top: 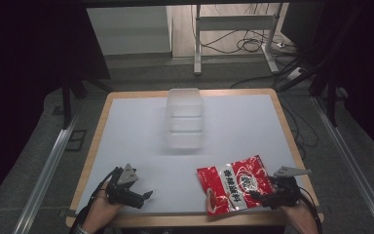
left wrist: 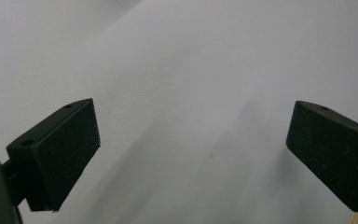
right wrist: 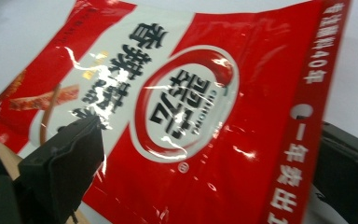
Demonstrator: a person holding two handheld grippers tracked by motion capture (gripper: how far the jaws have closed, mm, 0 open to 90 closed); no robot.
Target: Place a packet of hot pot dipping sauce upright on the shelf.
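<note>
A white table with a wooden rim fills the middle of the high view. A clear plastic box stands on its far centre. A red and white snack bag lies at the near right edge, one corner over the rim. The right gripper sits at the bag's right end; its jaws are spread wide, one over the bag, one beneath its edge, not clamped. The left gripper rests near the left edge, jaws wide apart, holding nothing.
</note>
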